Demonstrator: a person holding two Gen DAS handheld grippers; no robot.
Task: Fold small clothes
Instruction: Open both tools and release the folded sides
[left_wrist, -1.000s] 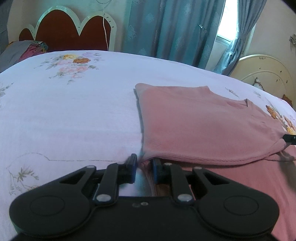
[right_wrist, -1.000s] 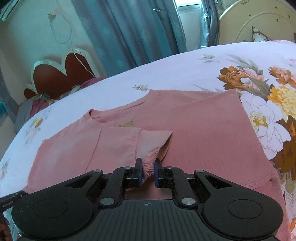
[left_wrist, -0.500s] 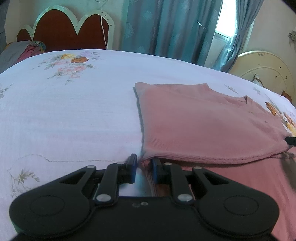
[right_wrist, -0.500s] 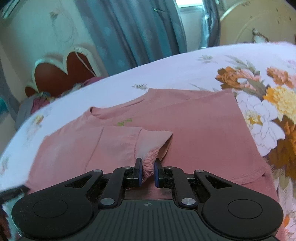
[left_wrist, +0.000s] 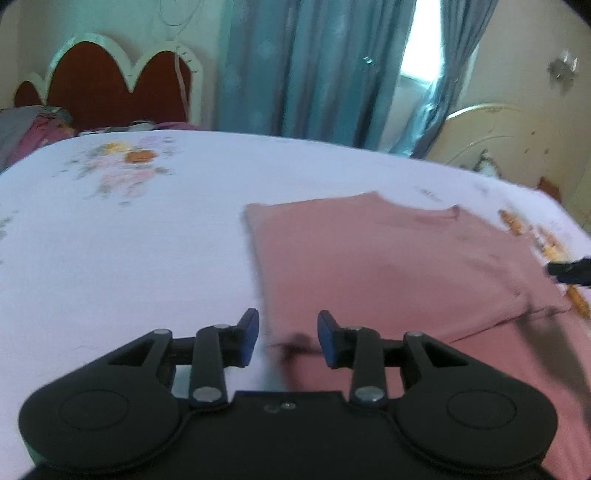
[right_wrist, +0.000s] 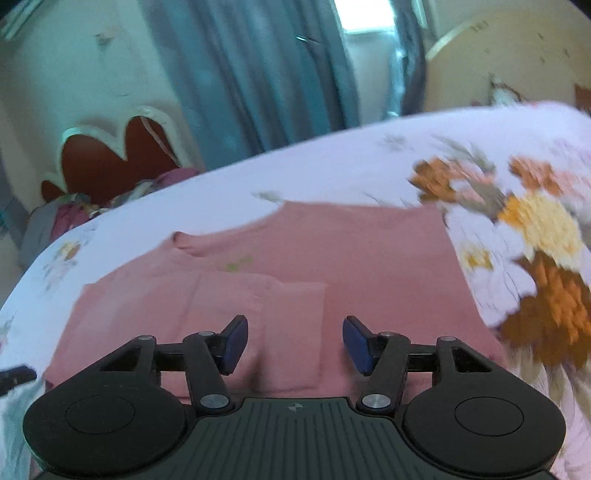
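Observation:
A pink knit top (left_wrist: 388, 266) lies flat on the floral bedsheet (left_wrist: 129, 240), its left side folded inward over the body. My left gripper (left_wrist: 287, 338) is open and empty, just above the folded hem's near left corner. In the right wrist view the same top (right_wrist: 362, 258) shows its neckline and the folded-in sleeve (right_wrist: 288, 332). My right gripper (right_wrist: 294, 345) is open and empty, its jaws spread wide above that sleeve's cuff. The right gripper's tip also shows at the right edge of the left wrist view (left_wrist: 569, 271).
A red scalloped headboard (left_wrist: 118, 85) with a heap of clothes (left_wrist: 33, 125) stands at the bed's far end. Blue curtains (left_wrist: 314, 66) hang behind. A cream round board (left_wrist: 498, 147) leans at the far right. Both views are motion-blurred.
Both grippers have opened and let go of the pink top: the left released the hem, the right released the sleeve cuff, which now lies flat. Both have lifted and pulled back slightly.

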